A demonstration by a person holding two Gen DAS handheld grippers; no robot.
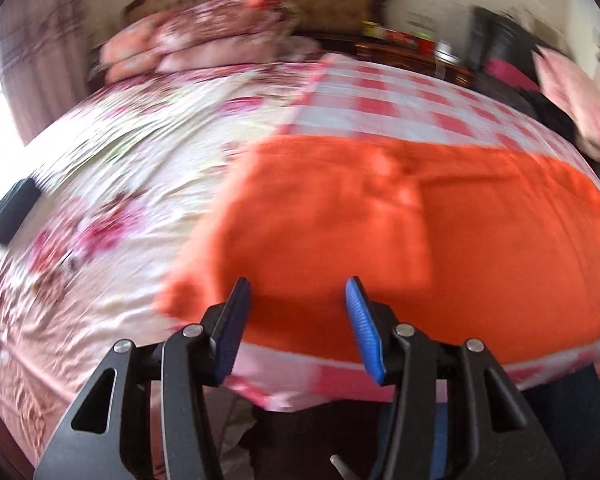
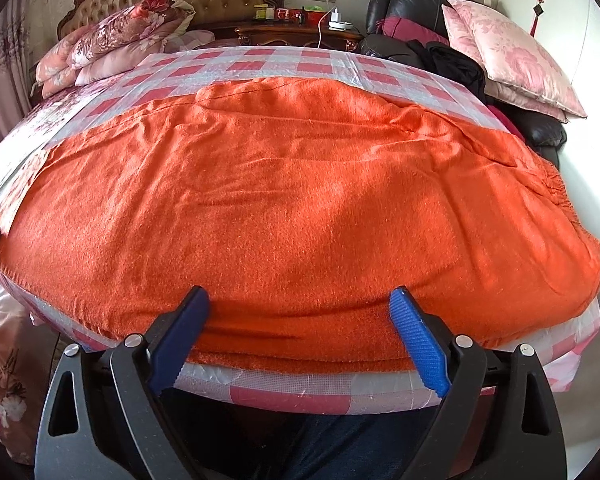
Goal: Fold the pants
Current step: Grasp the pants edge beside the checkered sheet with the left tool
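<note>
Orange pants (image 2: 300, 200) spread flat on checkered cover (image 2: 284, 66) on bed. Right gripper (image 2: 298, 300) jaws wide, at near hem. Left gripper (image 1: 298, 294) jaws wide; its blurred view alone shows folded left end, floral sheet (image 1: 112, 184).

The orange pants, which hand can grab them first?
Probably the right gripper: its open fingers sit around the near edge of the pants. The left gripper is open too, over a corner, but its view is blurred.

Left gripper (image 1: 298, 294) spread wide, blue-padded fingers (image 1: 364, 328) pointing toward 12 o'clock, nothing clamped between. Right gripper (image 2: 300, 304) likewise parted, pads (image 2: 420, 340) splayed toward 11 and 1 o'clock, gripping nothing.
</note>
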